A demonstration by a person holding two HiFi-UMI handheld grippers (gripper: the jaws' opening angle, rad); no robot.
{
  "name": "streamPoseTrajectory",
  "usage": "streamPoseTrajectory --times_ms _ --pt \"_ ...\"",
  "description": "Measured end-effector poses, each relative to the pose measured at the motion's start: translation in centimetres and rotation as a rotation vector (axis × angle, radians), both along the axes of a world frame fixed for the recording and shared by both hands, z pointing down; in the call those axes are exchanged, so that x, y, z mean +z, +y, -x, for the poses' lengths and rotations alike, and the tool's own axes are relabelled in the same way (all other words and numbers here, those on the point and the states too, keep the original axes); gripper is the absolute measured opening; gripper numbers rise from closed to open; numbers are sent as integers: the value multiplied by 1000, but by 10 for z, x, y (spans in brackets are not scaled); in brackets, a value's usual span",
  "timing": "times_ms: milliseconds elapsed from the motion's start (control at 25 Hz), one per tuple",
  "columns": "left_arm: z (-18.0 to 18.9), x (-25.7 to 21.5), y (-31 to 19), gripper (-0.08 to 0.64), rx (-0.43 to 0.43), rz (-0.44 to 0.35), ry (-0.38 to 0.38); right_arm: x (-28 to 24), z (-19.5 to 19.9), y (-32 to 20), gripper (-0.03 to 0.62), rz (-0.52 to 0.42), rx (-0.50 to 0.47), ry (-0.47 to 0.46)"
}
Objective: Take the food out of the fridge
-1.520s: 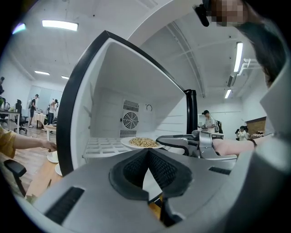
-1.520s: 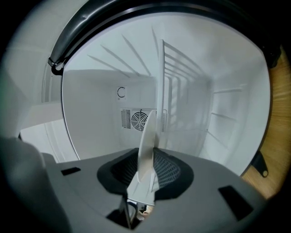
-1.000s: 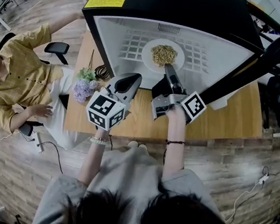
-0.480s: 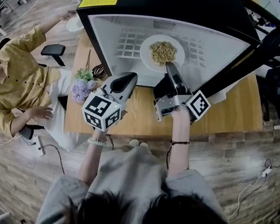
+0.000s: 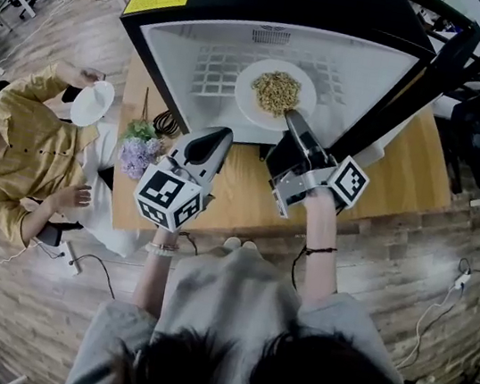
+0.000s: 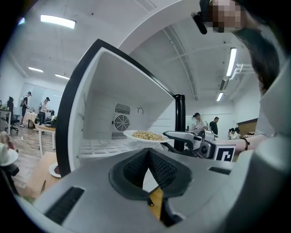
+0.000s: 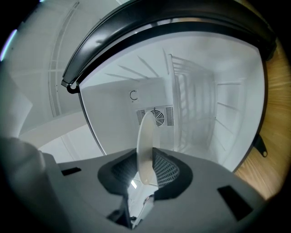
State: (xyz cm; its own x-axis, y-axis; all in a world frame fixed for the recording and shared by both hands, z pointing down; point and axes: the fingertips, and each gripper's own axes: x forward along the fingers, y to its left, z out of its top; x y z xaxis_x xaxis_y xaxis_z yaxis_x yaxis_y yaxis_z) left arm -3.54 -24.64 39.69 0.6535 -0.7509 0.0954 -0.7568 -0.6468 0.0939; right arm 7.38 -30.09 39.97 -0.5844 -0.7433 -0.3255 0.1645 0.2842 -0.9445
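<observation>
1. We see the fridge (image 5: 279,3) standing open on the wooden bench (image 5: 386,183), its dark door (image 5: 419,88) swung out to our right.
2. The food (image 5: 276,91), a heap of pale brown pieces, sits on a white plate (image 5: 252,105) inside the fridge, above the white wire shelf (image 5: 214,69). We cannot tell whether the plate rests on the shelf or hangs just clear of it.
3. Our right tool (image 5: 290,118) reaches into the fridge mouth and grips the plate by its near rim. In the right gripper view the plate (image 7: 146,145) stands edge-on between the two pads, which press on both faces, with the fan grille (image 7: 156,116) behind it on the back wall.
4. Our left tool (image 5: 217,138) hovers in front of the fridge, just left of the right one. Its pads meet at their tips with nothing between them.
5. From the left gripper view the plate (image 6: 144,135) shows level, with the right tool (image 6: 182,135) clamped at its edge.
6. A bunch of purple flowers (image 5: 141,148) lies at the bench's left end.
7. A seated person (image 5: 22,143) beside the bench holds a white dish (image 5: 90,102).
</observation>
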Motion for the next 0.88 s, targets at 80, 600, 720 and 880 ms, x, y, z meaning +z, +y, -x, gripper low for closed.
streamPoseTrajectory --times_ms 80,600,720,880 --pt "-2 -1 4 8 10 -3 1 -2 -2 5 83 -7 -7 5" --pt "-13 -4 27 8 53 -1 20 -2 -9 38 86 -8 -47 -33" --pt "-14 -4 33 8 55 2 25 -1 -10 45 87 -3 -55 -42" --pt "-17 -3 36 8 60 6 31 1 -12 55 87 3 -62 -47"
